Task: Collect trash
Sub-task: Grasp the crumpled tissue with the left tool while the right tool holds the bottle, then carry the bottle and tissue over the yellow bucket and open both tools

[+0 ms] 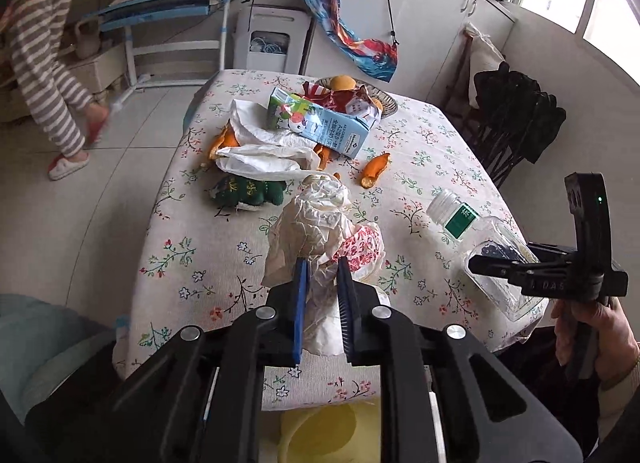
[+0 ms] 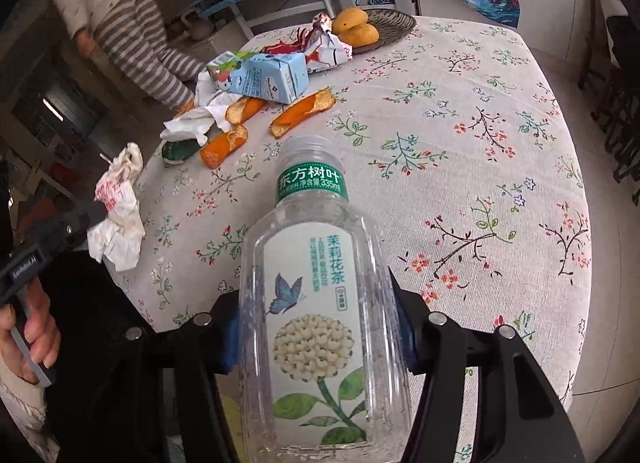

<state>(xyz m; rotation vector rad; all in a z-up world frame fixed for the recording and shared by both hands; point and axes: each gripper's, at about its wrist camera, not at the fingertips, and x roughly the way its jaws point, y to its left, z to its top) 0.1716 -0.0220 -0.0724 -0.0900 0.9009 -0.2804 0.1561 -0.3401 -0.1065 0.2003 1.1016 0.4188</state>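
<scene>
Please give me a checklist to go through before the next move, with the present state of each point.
1. Left gripper jaws closed on the crumpled white paper wrapper with red print: ok.
2. Right gripper jaws holding the clear plastic tea bottle with green neck label: ok.
3. Wrapper lifted free of the floral tablecloth: cannot tell.
4. Yellow bin below the table edge, under the left gripper: ok, partly hidden.
5. Trash left on the table, orange peels and the blue and white milk carton: not ok, still to collect.
</scene>
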